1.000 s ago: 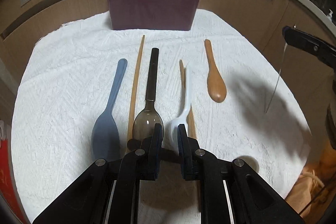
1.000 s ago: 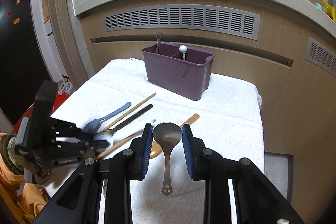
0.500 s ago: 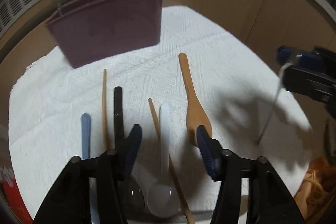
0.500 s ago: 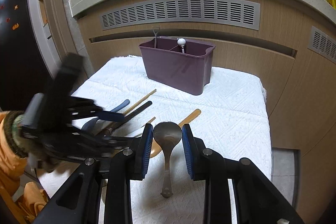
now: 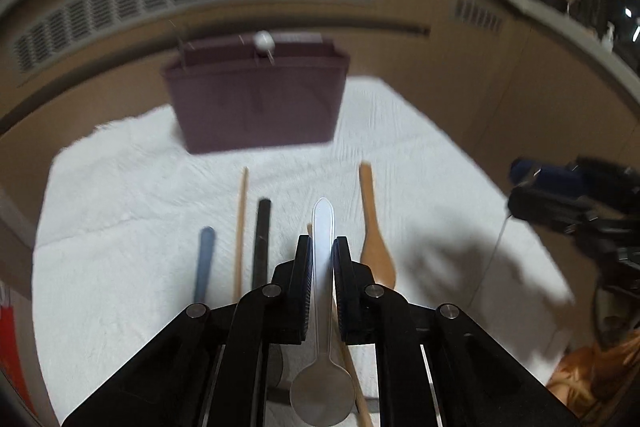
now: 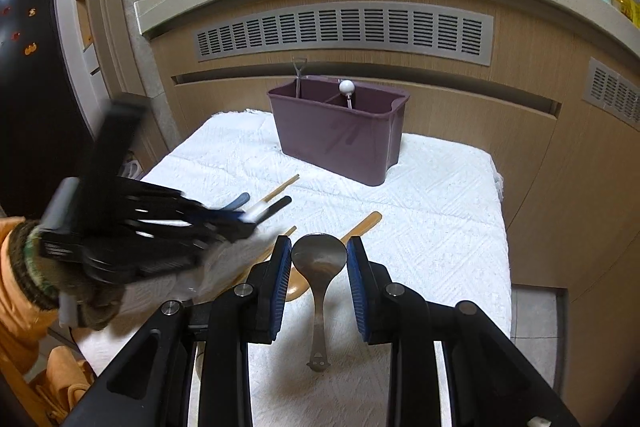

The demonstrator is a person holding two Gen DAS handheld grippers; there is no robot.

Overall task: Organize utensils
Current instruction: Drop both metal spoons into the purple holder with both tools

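On the white-clothed worktop [image 6: 440, 211], the left tool [image 5: 321, 259] pinches the white spoon [image 5: 322, 227] lengthwise toward the far-edge purple caddy [image 5: 256, 99], while the right tool [image 6: 319, 259] clasps a steel spoon [image 6: 319, 259].

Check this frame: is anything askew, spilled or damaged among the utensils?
Nothing spilled or damaged. One oddity: the steel spoon sits bowl-forward between the right gripper's pads, whose jaws look spread. The left gripper clamps the white plastic spoon by its handle. The purple caddy stands upright.

Black gripper [image 6: 319, 269] frames, silver screws, blue ribbed pads [image 6: 282, 275], orange sleeve [image 6: 16, 291], knitted cuff [image 6: 30, 267]
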